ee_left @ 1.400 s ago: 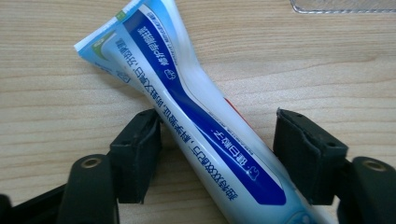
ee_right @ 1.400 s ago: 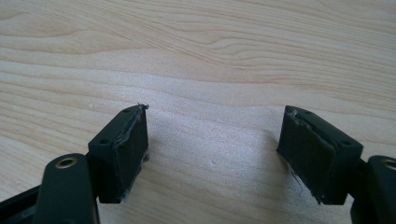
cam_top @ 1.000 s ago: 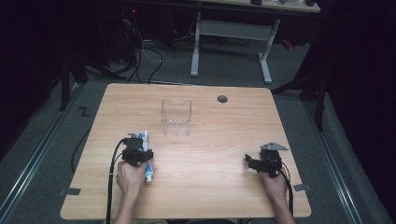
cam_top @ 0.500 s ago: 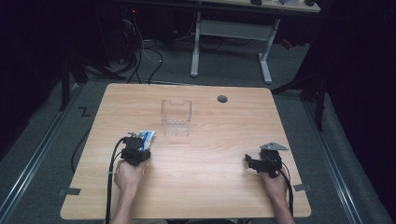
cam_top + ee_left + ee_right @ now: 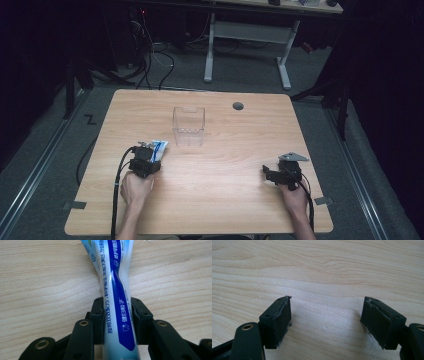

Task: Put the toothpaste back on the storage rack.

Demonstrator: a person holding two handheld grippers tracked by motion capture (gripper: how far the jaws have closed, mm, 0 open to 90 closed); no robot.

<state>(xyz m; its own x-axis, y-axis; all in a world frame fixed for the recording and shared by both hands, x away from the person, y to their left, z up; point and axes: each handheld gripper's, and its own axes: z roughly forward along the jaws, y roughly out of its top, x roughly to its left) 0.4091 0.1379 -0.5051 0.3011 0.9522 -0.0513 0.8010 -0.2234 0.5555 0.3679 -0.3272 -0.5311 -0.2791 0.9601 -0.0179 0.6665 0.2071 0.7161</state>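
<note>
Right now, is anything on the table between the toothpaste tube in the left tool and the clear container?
Nothing visible. The left tool is shut on the toothpaste tube, and only bare table lies between it and the clear container just beyond.

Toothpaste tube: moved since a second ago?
Yes. The toothpaste tube, now pinched in the left gripper whose jaws have just been closing, swung from lying toward the person to pointing toward the clear container.

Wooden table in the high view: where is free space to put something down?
The wooden table is bare between the left gripper, shut on the blue-and-white toothpaste tube, and the open right gripper. Also bare right of the clear plastic box. The tube-to-box gap is narrower.
</note>
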